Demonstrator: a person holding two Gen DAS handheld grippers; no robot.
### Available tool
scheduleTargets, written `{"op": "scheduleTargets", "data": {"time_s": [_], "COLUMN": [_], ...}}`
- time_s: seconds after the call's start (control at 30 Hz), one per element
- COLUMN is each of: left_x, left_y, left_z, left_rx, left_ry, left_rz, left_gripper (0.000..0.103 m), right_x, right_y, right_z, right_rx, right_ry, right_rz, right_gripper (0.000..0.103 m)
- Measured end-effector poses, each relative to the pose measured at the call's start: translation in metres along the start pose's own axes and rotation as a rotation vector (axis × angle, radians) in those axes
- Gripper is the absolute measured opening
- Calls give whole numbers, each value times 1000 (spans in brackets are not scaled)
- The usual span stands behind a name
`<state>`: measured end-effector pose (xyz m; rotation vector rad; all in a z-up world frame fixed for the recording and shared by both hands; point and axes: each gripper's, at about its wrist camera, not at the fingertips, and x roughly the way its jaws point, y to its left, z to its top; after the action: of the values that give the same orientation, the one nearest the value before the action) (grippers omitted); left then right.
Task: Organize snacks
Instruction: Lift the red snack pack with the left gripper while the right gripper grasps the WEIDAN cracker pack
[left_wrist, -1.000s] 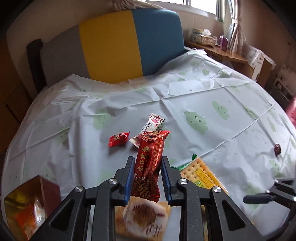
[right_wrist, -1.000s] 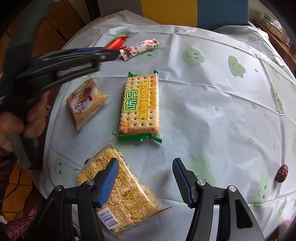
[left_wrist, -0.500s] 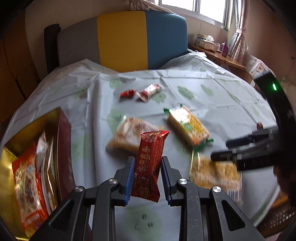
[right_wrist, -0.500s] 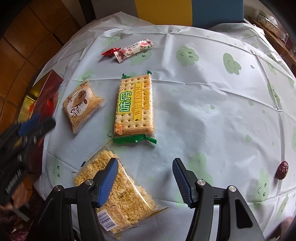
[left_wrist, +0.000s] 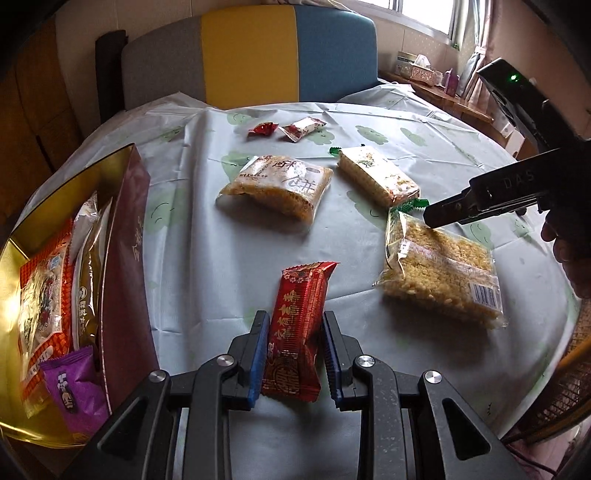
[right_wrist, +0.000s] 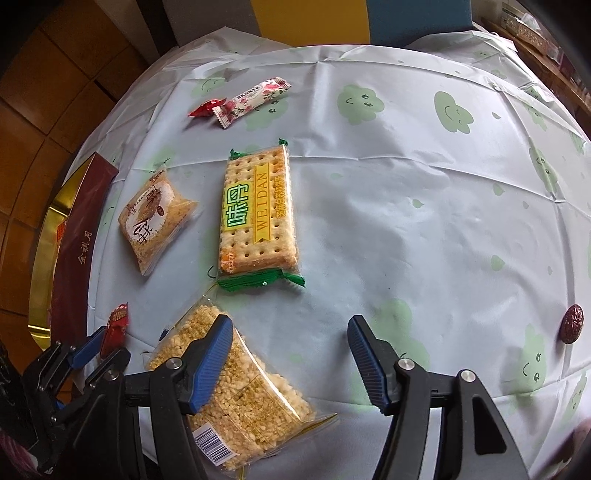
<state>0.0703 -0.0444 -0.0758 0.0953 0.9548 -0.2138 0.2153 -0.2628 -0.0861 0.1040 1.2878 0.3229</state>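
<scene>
L tongs (left_wrist: 293, 345) pinch a long red snack bar (left_wrist: 297, 328) between the blue pads, bar standing upright w/ its top end poking up above the pads, held above the table (left_wrist: 221, 266) just right of the gift box (left_wrist: 127, 258). Box is dark red outside, gold inside, sits at the table's left edge; in it an orange packet (left_wrist: 40, 306), a brownish-gold packet (left_wrist: 86, 291) & a purple one (left_wrist: 72, 391) at the near end. R tongs (right_wrist: 290, 354) are spread wide & opening further, pads not pressing on anything; left pad hangs over the far corner of the clear bag of puffed rice squares (right_wrist: 236, 391), right pad over bare cloth. From the L cam the R tongs' tip shows at the right, over the top edge of that same bag, w/ a bit of the person's hand (left_wrist: 569, 251) behind it. Rest of the snacks lie loose on the pale cloth w/ green cloud faces: green-ended cracker pack (right_wrist: 258, 214) just beyond the rice bag, a small crumbly cake packet (right_wrist: 155, 218) to its left nearer the box, & further back a small red candy (right_wrist: 205, 108) touching a white flowered bar (right_wrist: 255, 101). A dark red date (right_wrist: 571, 323) sits alone, well apart at the right edge. Behind the table a chair back (left_wrist: 251, 55) in grey, yellow & blue
</scene>
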Motion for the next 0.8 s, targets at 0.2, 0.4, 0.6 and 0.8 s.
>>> {"op": "scheduleTargets", "data": {"time_s": [0.2,0.4,0.6,0.8], "left_x": [-1,-1,-1,-2], "left_y": [2,4,6,7], "left_z": [-5,-7,-8,-9], "left_rx": [-4,-10,-25,-30], "left_ry": [-24,-38,-43,-46], "left_rz": [-6,-18,-30,-33], "left_gripper": [28,28,28,28], "right_x": [-3,-17,-19,2], "right_y": [3,12,17,36], "right_z": [-2,0,21,52], "right_rx": [-10,-9,27,28], "right_ry": [-17,-108,-149,-146], "right_rz": [-29,-37,-15,-38], "right_gripper": [66,66,66,66]}}
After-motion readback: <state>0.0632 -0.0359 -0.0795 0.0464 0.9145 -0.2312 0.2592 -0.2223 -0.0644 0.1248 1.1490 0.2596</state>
